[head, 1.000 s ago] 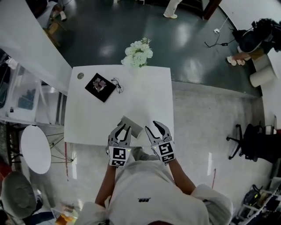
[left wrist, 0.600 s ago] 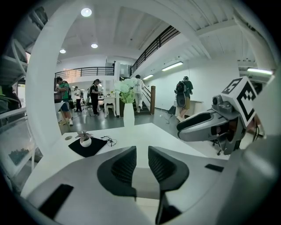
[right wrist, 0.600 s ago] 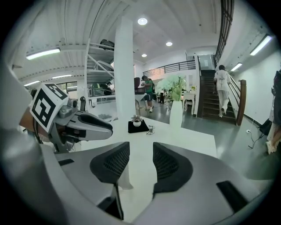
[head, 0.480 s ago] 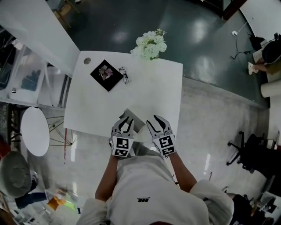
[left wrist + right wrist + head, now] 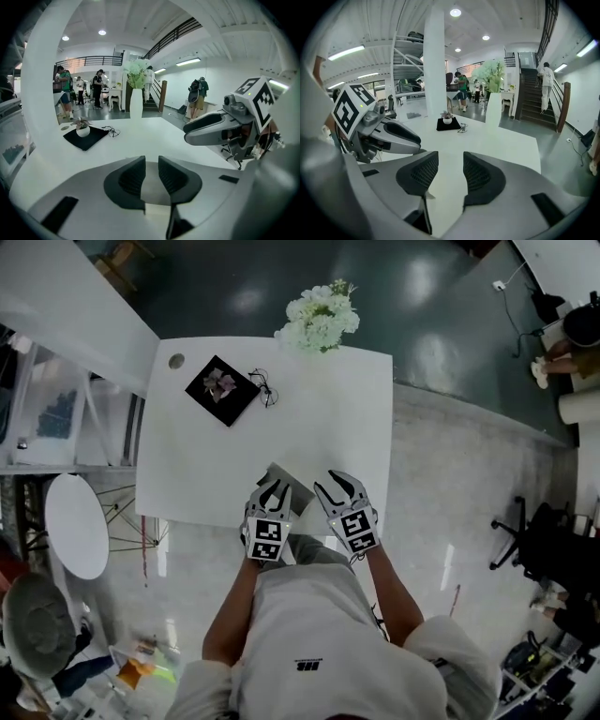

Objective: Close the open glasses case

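Observation:
In the head view a grey glasses case [image 5: 291,486] lies near the front edge of the white table [image 5: 319,418]. My left gripper [image 5: 273,489] hovers over the case's near left part, jaws a little apart. In the left gripper view the left gripper [image 5: 151,161] shows the grey case surface [image 5: 151,187] in the narrow gap between its jaws; contact cannot be told. My right gripper [image 5: 338,487] stands just right of the case, open. In the right gripper view only white table shows between the right gripper's [image 5: 451,157] pads.
A black mat with a small potted plant [image 5: 220,387] sits at the table's far left, with a pair of glasses [image 5: 264,388] beside it. A vase of white flowers [image 5: 321,317] stands at the far edge. A round white stool [image 5: 75,526] is left of the table.
The head camera has shifted, so the table sits slightly differently in the picture. Both grippers stay at the front edge by the case, with jaws spread as before.

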Motion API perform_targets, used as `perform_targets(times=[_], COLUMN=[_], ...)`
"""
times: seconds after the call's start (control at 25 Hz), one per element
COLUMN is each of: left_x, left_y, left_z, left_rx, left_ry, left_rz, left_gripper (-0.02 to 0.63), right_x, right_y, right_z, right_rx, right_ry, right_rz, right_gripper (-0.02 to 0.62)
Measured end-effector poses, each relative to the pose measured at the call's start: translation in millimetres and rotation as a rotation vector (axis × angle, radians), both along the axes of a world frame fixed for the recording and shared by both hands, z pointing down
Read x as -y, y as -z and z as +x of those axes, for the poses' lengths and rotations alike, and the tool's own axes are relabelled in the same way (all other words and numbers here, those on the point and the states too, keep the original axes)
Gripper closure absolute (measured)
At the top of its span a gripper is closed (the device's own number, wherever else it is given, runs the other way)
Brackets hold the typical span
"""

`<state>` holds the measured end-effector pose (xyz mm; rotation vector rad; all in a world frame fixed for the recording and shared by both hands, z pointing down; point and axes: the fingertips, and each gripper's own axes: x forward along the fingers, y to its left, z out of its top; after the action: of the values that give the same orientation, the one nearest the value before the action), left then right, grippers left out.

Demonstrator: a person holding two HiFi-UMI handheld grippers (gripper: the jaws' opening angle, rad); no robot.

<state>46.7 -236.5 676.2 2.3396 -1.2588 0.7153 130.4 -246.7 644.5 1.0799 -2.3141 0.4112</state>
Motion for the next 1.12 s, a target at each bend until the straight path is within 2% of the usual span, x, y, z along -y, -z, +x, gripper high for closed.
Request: perform_targets(times=[0.32, 0.68, 1.12], left_x=[0.7, -3.4, -7.2], left_y=[-30.1, -51.4, -60.0], left_z=[6.2, 17.1, 27.0], left_rx=[-0.016, 0.001, -0.005], left_ry=[-0.02, -0.053, -0.082], left_rz=[-0.074, -0.144, -0.165], left_gripper=[0.503, 0.489, 0.483], right_x=[6.4, 3.7, 2.3], right_y=[-24.7, -49.2, -58.7], right_z=[-2.5, -2.9, -7.9], right_rx=[-0.014, -0.034, -0.028], right_ry=[-0.027, -0.023, -0.035], right_rz=[-0.044, -0.088, -0.105], right_gripper=[0.428, 0.428, 0.436])
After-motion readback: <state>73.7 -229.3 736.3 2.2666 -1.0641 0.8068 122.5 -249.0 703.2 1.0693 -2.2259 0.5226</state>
